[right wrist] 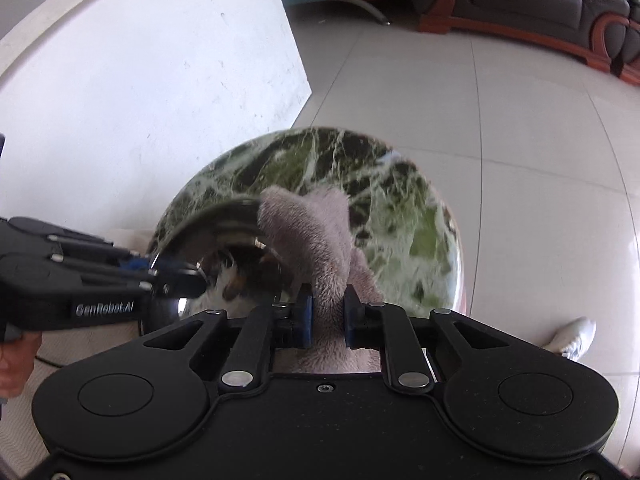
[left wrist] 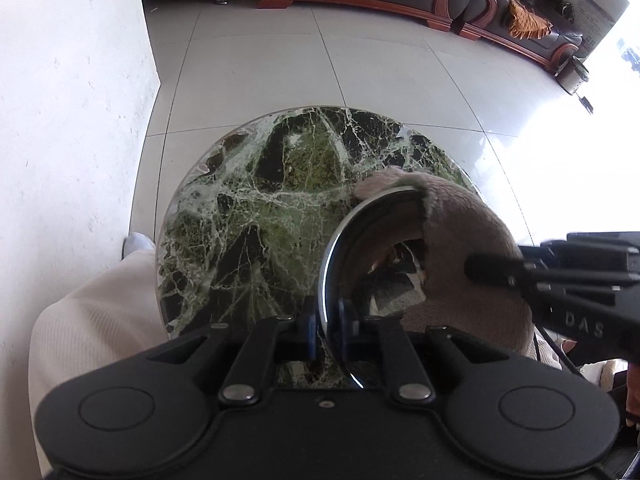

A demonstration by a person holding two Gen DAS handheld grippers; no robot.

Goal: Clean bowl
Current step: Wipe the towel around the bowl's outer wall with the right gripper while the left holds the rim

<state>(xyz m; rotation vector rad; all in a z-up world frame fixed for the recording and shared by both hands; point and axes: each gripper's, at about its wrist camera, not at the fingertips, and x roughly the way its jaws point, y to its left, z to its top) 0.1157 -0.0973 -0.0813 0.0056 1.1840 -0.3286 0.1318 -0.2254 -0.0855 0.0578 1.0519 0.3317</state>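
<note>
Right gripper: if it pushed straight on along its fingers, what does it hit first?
The right gripper is shut on the grey cloth, so that leads. Just past it sits the steel bowl, held at the rim by the left gripper; likely bowl first, then the marble table. Depth is uncertain.

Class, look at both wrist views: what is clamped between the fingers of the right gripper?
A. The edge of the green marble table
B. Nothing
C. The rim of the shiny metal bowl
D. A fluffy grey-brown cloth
D: in the right wrist view the right gripper pinches the fluffy grey-brown cloth, which drapes over the shiny metal bowl; the left gripper holds the bowl's rim.
</note>
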